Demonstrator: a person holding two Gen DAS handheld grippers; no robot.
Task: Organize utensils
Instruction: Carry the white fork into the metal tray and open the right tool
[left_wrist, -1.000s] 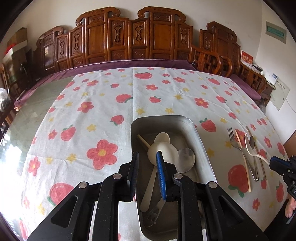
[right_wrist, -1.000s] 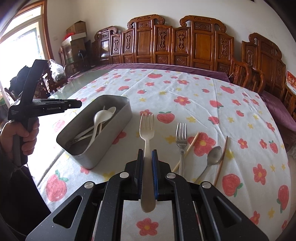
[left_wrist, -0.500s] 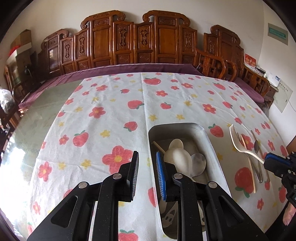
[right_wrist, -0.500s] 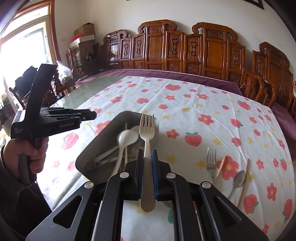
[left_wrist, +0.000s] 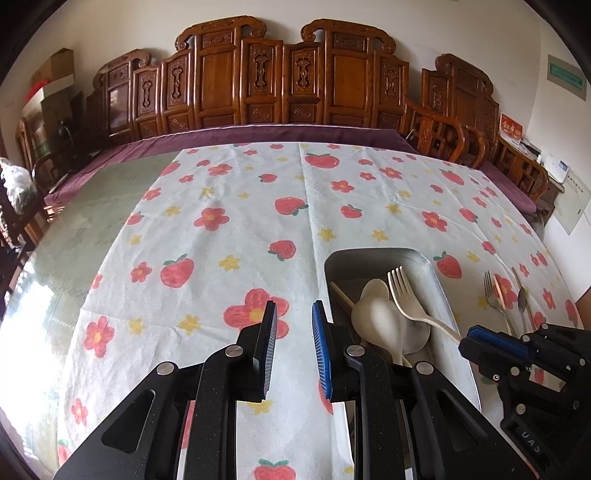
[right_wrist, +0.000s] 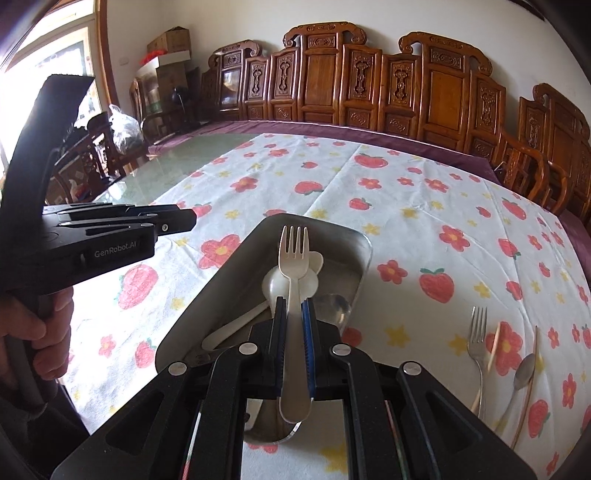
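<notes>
Now right claw (right_wrist: 293, 314) has carried fork (right_wrist: 293, 254) over tray (right_wrist: 365, 254).

A cream plastic fork (right_wrist: 293, 254) hangs tines-forward over the metal tray (right_wrist: 364, 254), which holds pale spoons (right_wrist: 275, 284). At the tray's 3 o'clock, a metal fork (right_wrist: 476, 334), a metal spoon (right_wrist: 524, 371) and chopsticks (right_wrist: 528, 387) lie on the tabletop.

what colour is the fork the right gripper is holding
Cream white fork, clearest in the right wrist view, clamped in the right gripper.

Two downward tong-mounted views, shared tray (left_wrist: 436, 275)
</notes>
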